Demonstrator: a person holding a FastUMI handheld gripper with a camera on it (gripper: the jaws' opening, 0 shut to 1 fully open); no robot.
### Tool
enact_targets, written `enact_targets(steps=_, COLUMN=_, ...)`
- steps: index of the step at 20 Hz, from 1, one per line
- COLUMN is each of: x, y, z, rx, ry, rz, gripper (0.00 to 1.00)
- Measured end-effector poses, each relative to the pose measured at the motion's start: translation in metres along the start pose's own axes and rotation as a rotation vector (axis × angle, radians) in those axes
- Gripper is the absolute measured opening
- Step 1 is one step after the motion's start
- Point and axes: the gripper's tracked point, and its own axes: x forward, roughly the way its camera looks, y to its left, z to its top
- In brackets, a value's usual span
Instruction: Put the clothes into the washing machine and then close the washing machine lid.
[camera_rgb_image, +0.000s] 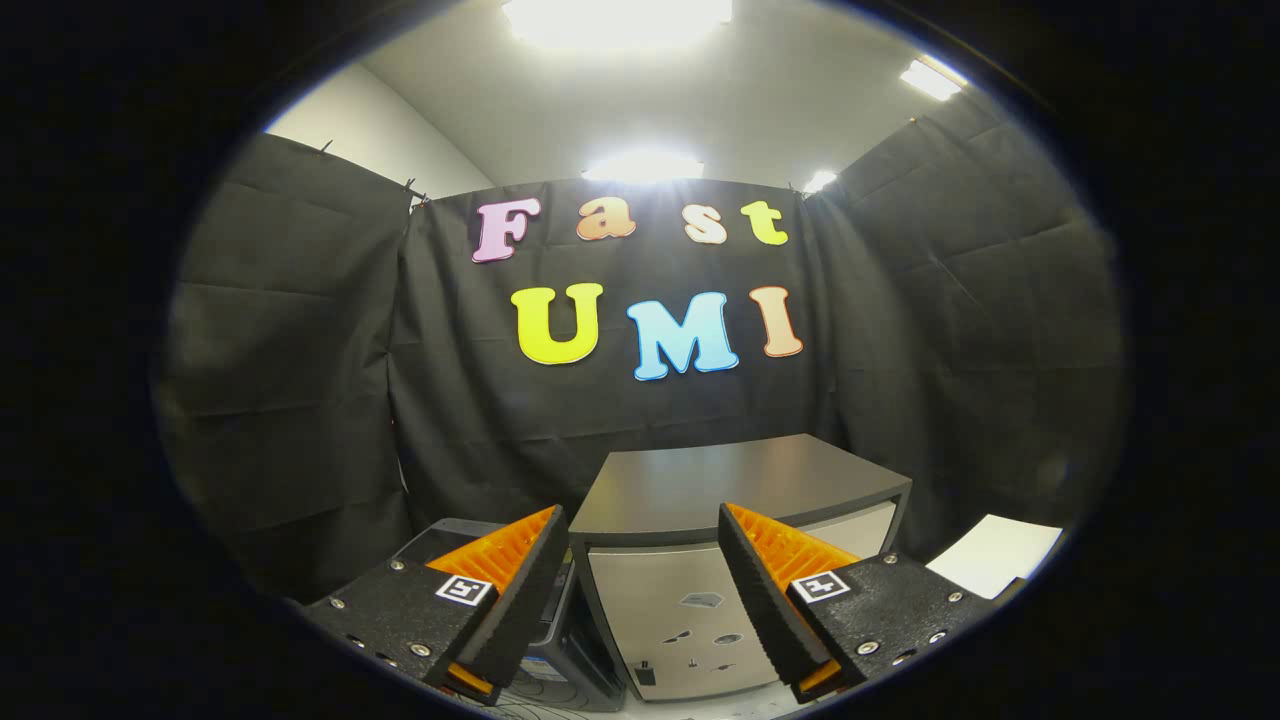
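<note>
A boxy washing machine (690, 610) with a pale silver front stands just ahead of me, beyond and between the fingers. Its dark lid (740, 485) lies flat on top. My gripper (642, 515) is open, with a wide gap and nothing held between the fingers. The left finger (520, 590) covers the machine's left edge, and the right finger (765, 590) crosses its front.
A dark low object (445, 530) sits left of the machine, mostly hidden behind the left finger. A white flat sheet or surface (1000, 555) lies to the right of the machine. Black cloth walls close in behind and on both sides.
</note>
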Motion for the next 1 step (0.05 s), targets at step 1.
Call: enact_targets(steps=1, x=0.0002, y=0.0003, z=0.0003, rx=0.000, ry=0.000, rz=0.000, gripper=0.93)
